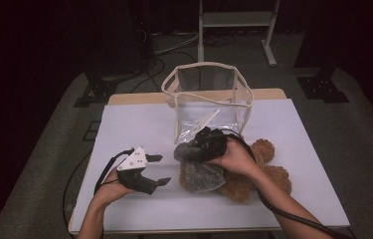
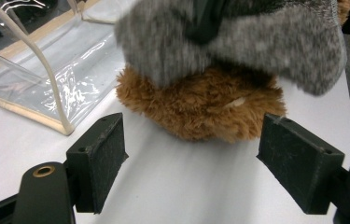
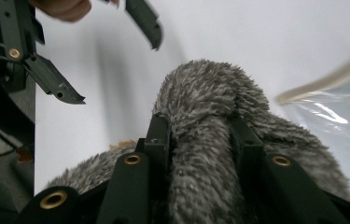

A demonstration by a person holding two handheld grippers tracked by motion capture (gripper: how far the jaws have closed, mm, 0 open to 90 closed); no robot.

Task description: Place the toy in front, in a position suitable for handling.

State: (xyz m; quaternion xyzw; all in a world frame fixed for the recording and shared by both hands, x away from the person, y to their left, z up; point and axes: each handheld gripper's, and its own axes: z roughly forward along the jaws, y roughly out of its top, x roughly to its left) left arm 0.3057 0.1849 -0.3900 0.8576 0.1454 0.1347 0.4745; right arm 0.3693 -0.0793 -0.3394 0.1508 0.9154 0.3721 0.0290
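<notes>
A brown teddy bear (image 1: 268, 175) lies on the white table cover (image 1: 139, 124), right of the middle. A grey fuzzy cloth (image 1: 201, 177) is draped over its near-left part. My right gripper (image 1: 194, 149) is shut on a fold of that cloth (image 3: 205, 88), with the fabric bunched between its jaws (image 3: 198, 123). My left gripper (image 1: 163, 169) hovers open just left of the bear, nothing between its pads (image 2: 98, 158). Ahead of it are the brown plush (image 2: 200, 107) and the grey cloth (image 2: 238, 42) hanging above.
A clear plastic bag with beige trim (image 1: 206, 99) stands open-topped just behind the bear; its corner (image 2: 46, 70) is near the left gripper. Beyond the table stand a white frame (image 1: 236, 20) and dark stands on the floor.
</notes>
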